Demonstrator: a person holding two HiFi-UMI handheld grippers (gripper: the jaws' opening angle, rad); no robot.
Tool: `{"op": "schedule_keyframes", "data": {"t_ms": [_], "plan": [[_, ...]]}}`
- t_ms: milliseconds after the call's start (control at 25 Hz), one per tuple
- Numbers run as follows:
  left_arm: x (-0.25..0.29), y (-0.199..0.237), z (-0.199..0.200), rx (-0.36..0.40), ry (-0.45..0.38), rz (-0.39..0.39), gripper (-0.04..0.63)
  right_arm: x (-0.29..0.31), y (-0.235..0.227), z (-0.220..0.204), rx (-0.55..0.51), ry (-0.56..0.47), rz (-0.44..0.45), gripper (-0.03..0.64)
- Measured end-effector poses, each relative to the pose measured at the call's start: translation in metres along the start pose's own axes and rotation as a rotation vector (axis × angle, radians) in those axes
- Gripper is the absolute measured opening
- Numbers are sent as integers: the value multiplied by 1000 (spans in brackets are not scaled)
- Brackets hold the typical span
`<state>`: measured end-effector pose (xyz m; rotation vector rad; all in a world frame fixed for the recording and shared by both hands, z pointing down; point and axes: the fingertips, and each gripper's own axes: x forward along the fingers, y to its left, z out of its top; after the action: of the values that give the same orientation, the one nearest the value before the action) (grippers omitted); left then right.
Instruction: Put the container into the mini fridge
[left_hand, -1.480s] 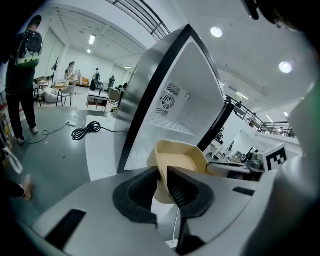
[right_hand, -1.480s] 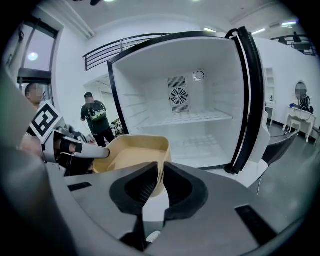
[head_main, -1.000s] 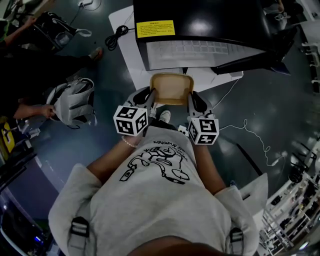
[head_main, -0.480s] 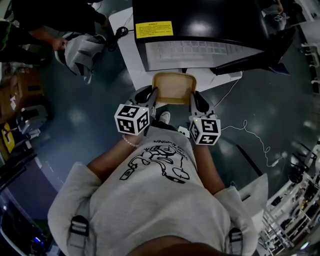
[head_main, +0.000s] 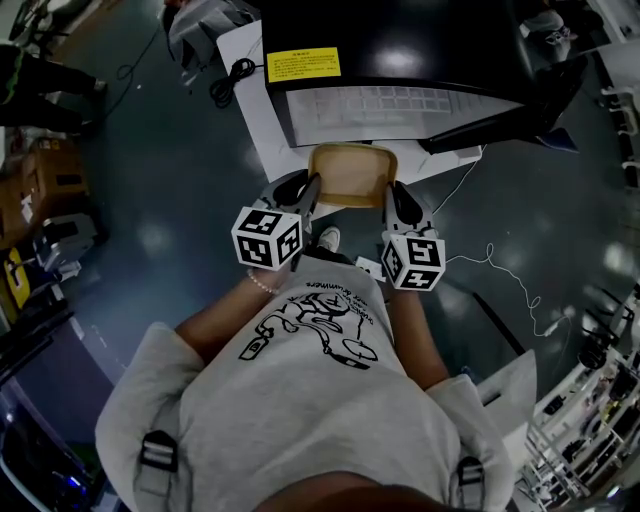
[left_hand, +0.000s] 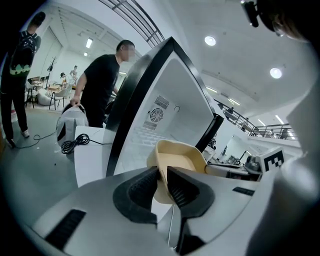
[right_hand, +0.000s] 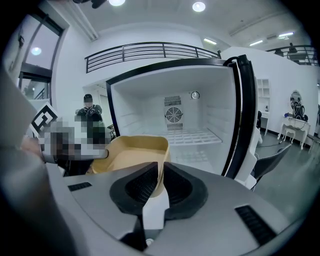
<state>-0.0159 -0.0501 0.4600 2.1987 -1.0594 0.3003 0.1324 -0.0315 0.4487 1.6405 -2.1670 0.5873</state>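
Observation:
A tan, shallow, empty container hangs in the air just in front of the open mini fridge. My left gripper is shut on its left wall, and in the left gripper view the container has its rim pinched between the black pads of that gripper. My right gripper is shut on the right wall; the right gripper view has the container clamped in the gripper. The fridge's white inside with a wire shelf and a fan lies straight ahead.
The fridge door stands swung open to the right, also the door in the right gripper view. The fridge rests on a white platform with a coiled black cable. A person in black stands at the left with a grey bag.
The container and both grippers have edged a little closer to the fridge opening. The bystander with the grey bag has walked from the left side up toward the top of the head view.

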Motion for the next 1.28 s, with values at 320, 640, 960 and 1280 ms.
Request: {"op": "schedule_keyframes", "data": {"t_ms": [320, 640, 960, 1280], "plan": [[5, -2, 8, 12, -10, -2, 72, 3, -5, 8, 2, -17, -2, 52], [15, -2, 17, 35, -21, 1, 72, 13, -15, 20, -11, -36, -2, 52], [26, 1, 25, 37, -28, 12, 72, 24, -22, 31, -11, -53, 2, 51], [36, 3, 36, 32, -46, 23, 72, 36, -29, 43, -19, -66, 4, 51]]}}
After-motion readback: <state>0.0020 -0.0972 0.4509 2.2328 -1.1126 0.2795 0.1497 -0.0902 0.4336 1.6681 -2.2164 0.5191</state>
